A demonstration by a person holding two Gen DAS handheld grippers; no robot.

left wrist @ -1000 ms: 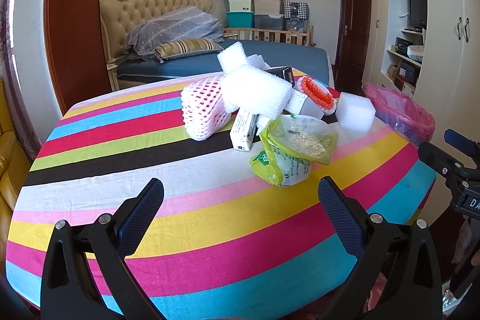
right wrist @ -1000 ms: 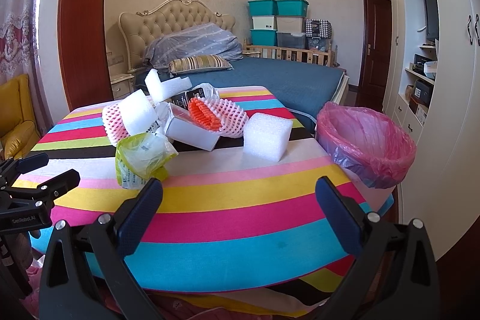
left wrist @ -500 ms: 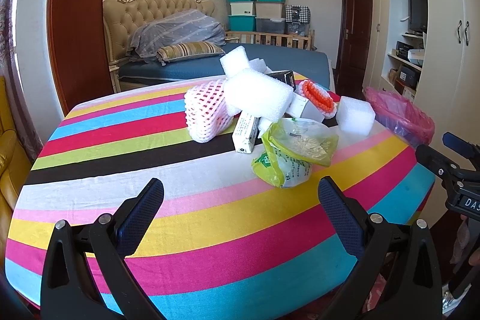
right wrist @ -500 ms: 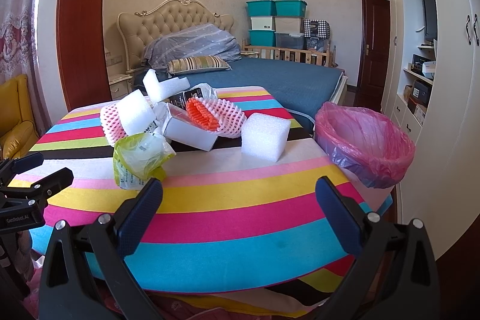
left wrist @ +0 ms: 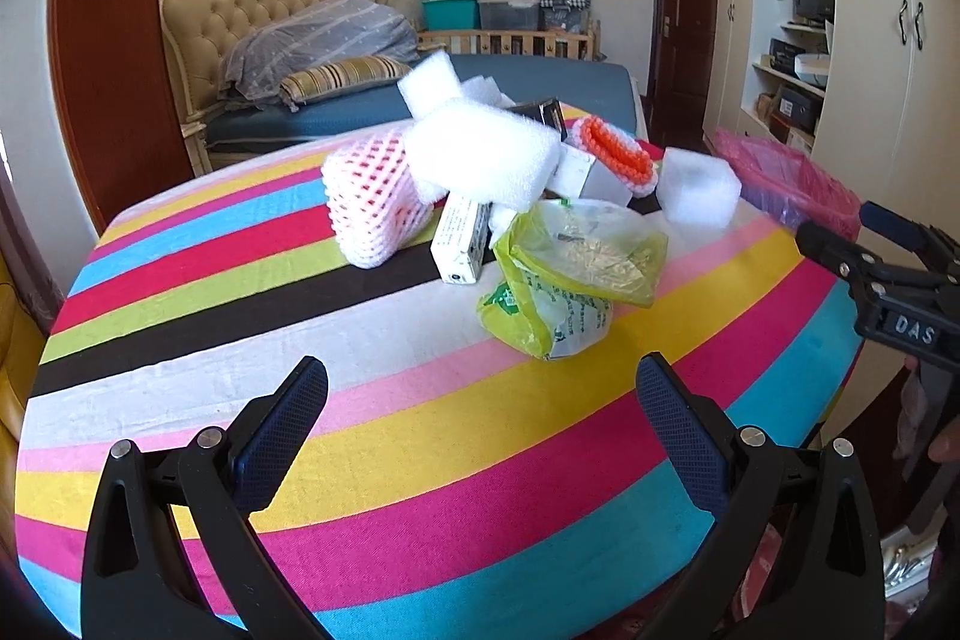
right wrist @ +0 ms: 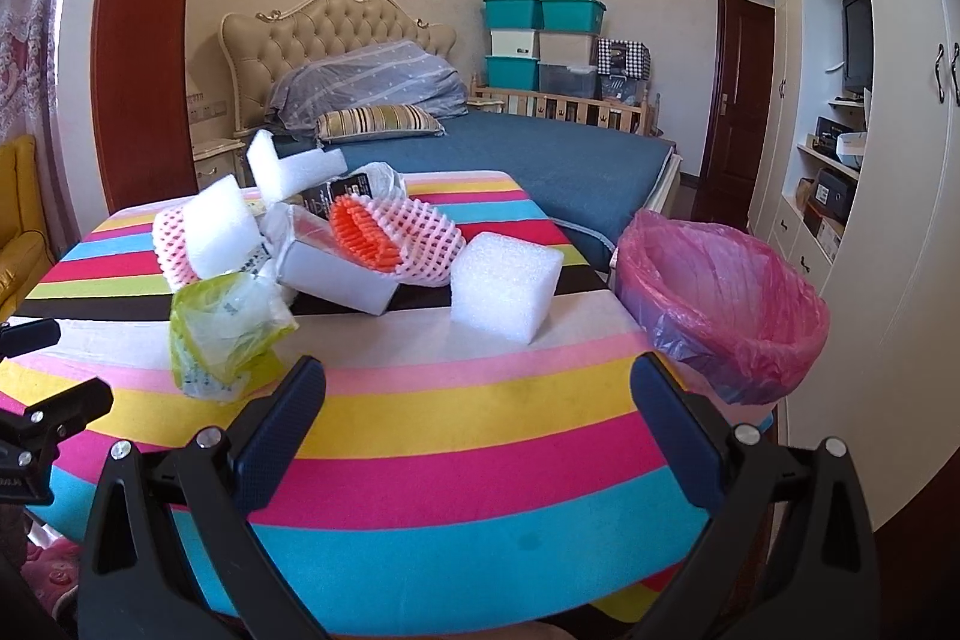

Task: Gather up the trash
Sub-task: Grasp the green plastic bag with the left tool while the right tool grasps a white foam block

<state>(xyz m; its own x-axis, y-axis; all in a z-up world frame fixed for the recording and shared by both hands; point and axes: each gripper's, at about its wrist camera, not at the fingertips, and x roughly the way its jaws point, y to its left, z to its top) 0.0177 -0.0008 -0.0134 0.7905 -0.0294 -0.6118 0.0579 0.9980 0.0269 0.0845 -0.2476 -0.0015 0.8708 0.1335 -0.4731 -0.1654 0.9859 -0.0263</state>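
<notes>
White foam block (right wrist: 506, 285) stands apart from the trash pile near the worktop's (right wrist: 456, 436) right edge, beside the pink-lined bin (right wrist: 723, 304); both right tool (right wrist: 477, 415) and left tool (left wrist: 480, 415) spread, empty; likely best taken first, squeezed gently across flat faces.

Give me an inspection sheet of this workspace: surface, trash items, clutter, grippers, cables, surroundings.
Surface: round table under a striped multicolour cloth.
Job's things: green crumpled plastic bag, white foam cube standing apart, pink foam net sleeve, orange-lined net sleeve, white cardboard box and larger white foam block, all piled on the table's far half; pink-lined waste bin beside the table edge, no trash seen inside.
Clutter: nothing seen beyond the trash.
Grippers: left gripper open, empty; right gripper open, empty; both short of the pile.
Cables: nothing seen.
Surroundings: blue-covered bed, stacked teal storage boxes, white wardrobe.
</notes>
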